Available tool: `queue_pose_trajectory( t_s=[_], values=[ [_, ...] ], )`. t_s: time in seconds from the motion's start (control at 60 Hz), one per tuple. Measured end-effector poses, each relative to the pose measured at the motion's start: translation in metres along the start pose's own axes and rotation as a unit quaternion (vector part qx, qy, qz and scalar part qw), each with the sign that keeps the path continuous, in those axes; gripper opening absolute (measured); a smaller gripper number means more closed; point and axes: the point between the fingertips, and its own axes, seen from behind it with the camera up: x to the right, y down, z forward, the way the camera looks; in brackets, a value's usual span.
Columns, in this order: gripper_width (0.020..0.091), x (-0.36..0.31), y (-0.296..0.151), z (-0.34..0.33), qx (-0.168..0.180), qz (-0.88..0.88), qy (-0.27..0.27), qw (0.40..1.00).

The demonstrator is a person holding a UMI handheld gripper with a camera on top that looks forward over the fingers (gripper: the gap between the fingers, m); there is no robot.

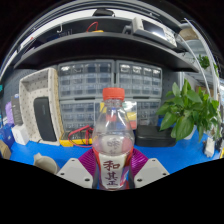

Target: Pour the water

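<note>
Pinching a clear plastic water bottle (112, 140) at the bottom centre of the frame, the tongs (112, 172) have their two pale fingers closed in on either side of its lower body, with the pink pads (88, 160) showing against the plastic just behind the label. Both fingers appear to press on it, so the bottle reads as gripped, not merely standing between them. It sits upright, with no tilt to left or right.

As a judgement, the step in hand is the hold-and-carry phase ahead of the pour: the bottle is secured, but nothing is being tipped. Its orange-red cap (114, 94), in the centre of the frame, is on the neck, so the next move seems to call for the cap to come off, and then for a receiving vessel. No cup or glass can be made out in this view, so where the water should go cannot be told.

The bottle looks largely full of clear water, the level hard to fix near the shoulder. A white label with red characters (111, 170) wraps its lower part.

Beyond it, a blue worktop (185, 152) runs across the middle right of the frame. A leafy green plant (190, 108) stands at the right. At the left is a pale upright appliance-like object (40, 105) whose nature is unclear, and windows fill the background.
</note>
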Motion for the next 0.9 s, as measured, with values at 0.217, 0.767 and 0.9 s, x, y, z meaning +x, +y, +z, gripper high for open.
queue_pose_trajectory(
  t_s=[0.217,0.767,0.9],
  values=[
    [0.0493,-0.002,0.012,-0.005,0.027,-0.005,-0.009,1.000],
    [0.0742,-0.013,0.069,-0.085,-0.068,0.002,-0.010,0.998],
    [0.0740,-0.031,0.074,-0.133,-0.094,0.008,-0.009,0.995]
  ],
)
